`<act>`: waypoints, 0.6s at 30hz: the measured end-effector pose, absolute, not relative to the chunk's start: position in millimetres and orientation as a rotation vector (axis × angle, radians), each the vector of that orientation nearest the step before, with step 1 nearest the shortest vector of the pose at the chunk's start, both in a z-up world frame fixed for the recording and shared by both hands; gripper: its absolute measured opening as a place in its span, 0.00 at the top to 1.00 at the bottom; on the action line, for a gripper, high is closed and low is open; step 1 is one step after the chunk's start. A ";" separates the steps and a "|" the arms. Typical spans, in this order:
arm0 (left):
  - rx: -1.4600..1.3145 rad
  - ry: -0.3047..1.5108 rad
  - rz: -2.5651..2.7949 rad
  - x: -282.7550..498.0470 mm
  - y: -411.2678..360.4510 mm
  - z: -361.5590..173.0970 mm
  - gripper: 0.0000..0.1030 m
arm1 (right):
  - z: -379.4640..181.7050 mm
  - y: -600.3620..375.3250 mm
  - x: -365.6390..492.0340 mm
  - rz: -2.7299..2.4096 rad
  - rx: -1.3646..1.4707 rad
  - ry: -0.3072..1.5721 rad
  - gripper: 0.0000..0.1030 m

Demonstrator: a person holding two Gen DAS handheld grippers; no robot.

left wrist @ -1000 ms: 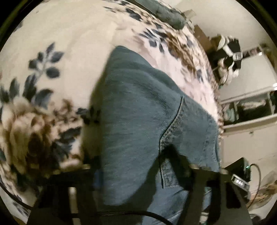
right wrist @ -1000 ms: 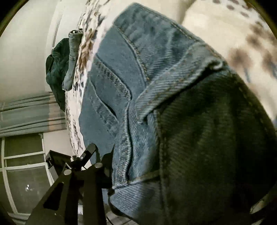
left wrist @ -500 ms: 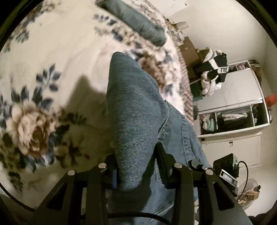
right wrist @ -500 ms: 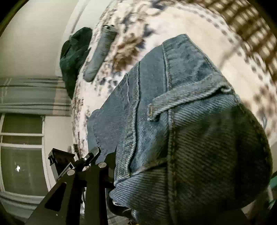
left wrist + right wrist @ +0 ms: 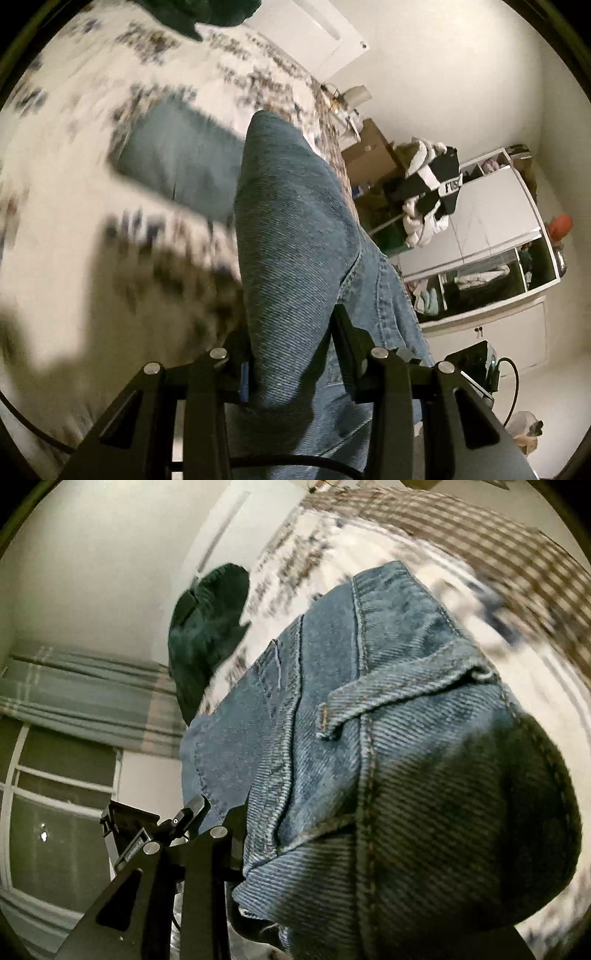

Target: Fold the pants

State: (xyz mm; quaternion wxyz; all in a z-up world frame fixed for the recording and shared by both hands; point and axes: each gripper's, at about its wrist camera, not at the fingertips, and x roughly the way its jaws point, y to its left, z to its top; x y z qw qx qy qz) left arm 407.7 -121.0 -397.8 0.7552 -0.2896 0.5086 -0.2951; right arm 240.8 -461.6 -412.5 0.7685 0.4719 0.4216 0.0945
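1. We now hold the jeans (image 5: pixel 295 229) raised off the floral bed (image 5: pixel 66 206), where a second ago they lay flat.
2. Left hand-held gripper (image 5: pixel 291 354), jaws just narrowed, pinches denim; right hand-held gripper (image 5: pixel 236 834) clamps the waistband edge; the fold-over can begin.

Home bedroom: floral bedspread (image 5: pixel 66 206), open wardrobe (image 5: pixel 491 236) holding folded clothes, curtained window (image 5: pixel 55 812).

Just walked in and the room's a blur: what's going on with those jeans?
A person is folding blue jeans on a floral bedspread, with handheld tongs in each hand. The left tongs grip a bunched fold of denim; the right tongs hold the waistband end. Part of the jeans lies on the bed ahead.
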 end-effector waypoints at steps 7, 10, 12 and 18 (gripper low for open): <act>-0.611 1.095 -0.634 578.1 -108.3 -426.4 0.68 | -442.3 -440.6 418.6 0.218 1.024 0.885 0.66; -0.583 1.105 -0.621 625.2 -106.2 -444.2 0.68 | -466.5 -431.8 478.6 0.216 1.019 0.892 0.66; -0.574 1.136 -0.598 652.2 -103.9 -465.2 0.68 | -486.7 -426.6 514.8 0.201 1.014 0.914 0.66; -0.483 1.325 -0.439 680.7 -98.2 -535.9 0.62 | -533.8 -421.8 549.5 0.074 0.876 1.106 0.46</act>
